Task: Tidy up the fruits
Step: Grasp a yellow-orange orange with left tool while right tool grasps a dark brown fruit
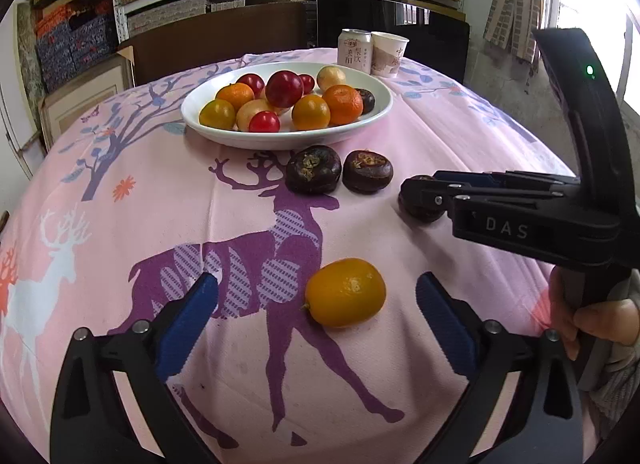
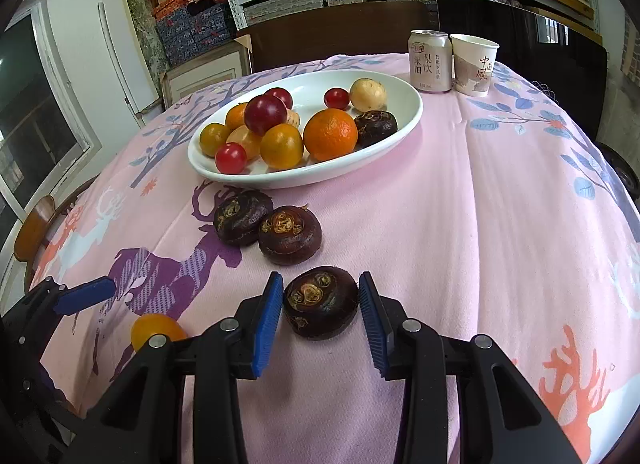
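Observation:
A white oval plate [image 1: 376, 113] [image 2: 404, 123] holds several fruits: oranges, red and yellow ones, and one dark water chestnut. Two dark water chestnuts [image 1: 314, 169] [image 2: 290, 234] lie on the pink cloth in front of it. A third chestnut [image 2: 320, 302] [image 1: 418, 213] lies between my right gripper's [image 2: 320, 314] blue pads, which sit at its sides; touching or not is unclear. A yellow kumquat [image 1: 345, 292] [image 2: 156, 328] lies between my left gripper's [image 1: 316, 318] wide-open fingers, untouched.
A drink can [image 1: 354, 51] [image 2: 429, 61] and a paper cup [image 1: 388, 53] [image 2: 474, 63] stand behind the plate. Dark chairs stand at the table's far edge. Shelves with boxes fill the back wall. The right gripper's body [image 1: 520, 219] shows in the left view.

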### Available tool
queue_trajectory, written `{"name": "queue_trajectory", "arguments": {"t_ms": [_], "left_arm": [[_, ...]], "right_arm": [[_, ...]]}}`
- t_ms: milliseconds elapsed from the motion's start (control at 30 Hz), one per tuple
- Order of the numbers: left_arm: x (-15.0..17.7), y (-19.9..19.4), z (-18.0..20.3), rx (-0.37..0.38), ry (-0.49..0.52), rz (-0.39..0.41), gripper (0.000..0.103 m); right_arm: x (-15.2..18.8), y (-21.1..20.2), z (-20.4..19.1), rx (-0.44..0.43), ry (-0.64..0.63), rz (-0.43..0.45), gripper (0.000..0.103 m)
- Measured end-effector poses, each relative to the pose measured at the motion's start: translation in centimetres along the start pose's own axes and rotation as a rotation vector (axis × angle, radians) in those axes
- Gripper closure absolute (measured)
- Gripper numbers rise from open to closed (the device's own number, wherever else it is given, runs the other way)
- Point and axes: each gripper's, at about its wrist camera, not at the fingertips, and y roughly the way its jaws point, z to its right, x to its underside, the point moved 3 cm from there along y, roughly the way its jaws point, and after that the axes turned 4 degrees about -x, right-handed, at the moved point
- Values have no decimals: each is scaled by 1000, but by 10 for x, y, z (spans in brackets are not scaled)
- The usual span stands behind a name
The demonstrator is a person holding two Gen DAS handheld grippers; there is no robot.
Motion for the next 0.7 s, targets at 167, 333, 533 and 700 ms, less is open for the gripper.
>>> {"name": "queue_trajectory", "arguments": {"t_ms": [167,333,533,700], "left_arm": [[5,11,7,65,21,-64,53],[5,11,9,78,23,-60,60],[1,-5,-7,15,-28,-4,61],[0,0,-21,-17,-74,-27,61]], "right_arm": [[0,0,0,-1,2,0,63],[0,0,0,-6,8,1,63],[8,-15,-5,-22,8,37,63],[26,-28,-18,-34,-33,32,63]]}}
